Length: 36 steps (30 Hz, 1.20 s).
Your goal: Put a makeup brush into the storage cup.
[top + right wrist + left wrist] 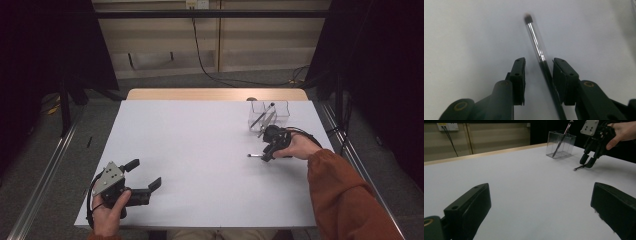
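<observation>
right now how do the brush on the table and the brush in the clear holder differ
The brush on the table lies flat on the white surface, while the brush in the clear holder stands leaning, tip up. The table brush sits between the right gripper jaws, which straddle its handle with a gap on one side; the holder brush is untouched. The table brush is in the open; the other is inside the holder. Both are slim and dark-handled.

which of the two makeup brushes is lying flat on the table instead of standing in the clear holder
The brush between the right gripper's jaws lies flat on the white table. The other brush stands tilted in the clear holder beyond it.
</observation>
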Tool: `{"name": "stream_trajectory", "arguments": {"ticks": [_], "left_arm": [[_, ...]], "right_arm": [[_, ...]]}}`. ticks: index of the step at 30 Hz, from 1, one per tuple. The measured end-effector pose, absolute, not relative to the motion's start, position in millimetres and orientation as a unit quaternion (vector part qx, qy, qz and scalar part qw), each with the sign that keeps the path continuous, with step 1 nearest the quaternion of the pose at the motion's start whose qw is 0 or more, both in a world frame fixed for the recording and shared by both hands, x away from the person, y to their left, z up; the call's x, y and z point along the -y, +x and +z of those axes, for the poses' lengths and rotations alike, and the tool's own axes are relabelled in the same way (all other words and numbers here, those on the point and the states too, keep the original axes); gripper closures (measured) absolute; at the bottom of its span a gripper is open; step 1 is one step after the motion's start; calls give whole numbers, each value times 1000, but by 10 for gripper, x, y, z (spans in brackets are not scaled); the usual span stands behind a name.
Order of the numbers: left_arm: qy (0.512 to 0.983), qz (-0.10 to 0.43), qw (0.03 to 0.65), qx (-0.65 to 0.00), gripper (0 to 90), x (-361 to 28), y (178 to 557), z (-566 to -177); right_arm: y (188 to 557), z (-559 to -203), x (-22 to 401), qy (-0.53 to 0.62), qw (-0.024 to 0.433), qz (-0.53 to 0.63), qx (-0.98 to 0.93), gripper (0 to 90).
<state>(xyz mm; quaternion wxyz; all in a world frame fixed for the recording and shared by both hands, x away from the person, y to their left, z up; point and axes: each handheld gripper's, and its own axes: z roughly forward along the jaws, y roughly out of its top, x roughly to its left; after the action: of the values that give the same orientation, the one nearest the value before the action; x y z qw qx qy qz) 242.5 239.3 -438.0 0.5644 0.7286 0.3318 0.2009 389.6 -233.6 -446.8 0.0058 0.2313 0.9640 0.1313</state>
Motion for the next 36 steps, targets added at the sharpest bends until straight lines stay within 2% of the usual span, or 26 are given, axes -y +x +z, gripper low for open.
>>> {"name": "stream_trajectory", "arguments": {"ticks": [10,13,18,23,36], "left_arm": [[732,199,562,-329,29,-2384,2431,-4383],[733,199,562,-328,30,-2383,2431,-4382],[732,198,563,-330,30,-2385,2429,-4383],[731,198,564,-329,29,-2388,2429,-4383],[730,200,563,-330,30,-2394,2430,-4382]], "right_arm": [[3887,-4512,2260,208,8,99,-973,686],[3883,-4508,2219,201,7,85,-976,726],[3880,-4504,2159,182,-1,69,-981,843],[3897,-4507,2170,188,-11,72,-980,849],[3890,-4479,2190,197,-1,86,-977,851]]}}
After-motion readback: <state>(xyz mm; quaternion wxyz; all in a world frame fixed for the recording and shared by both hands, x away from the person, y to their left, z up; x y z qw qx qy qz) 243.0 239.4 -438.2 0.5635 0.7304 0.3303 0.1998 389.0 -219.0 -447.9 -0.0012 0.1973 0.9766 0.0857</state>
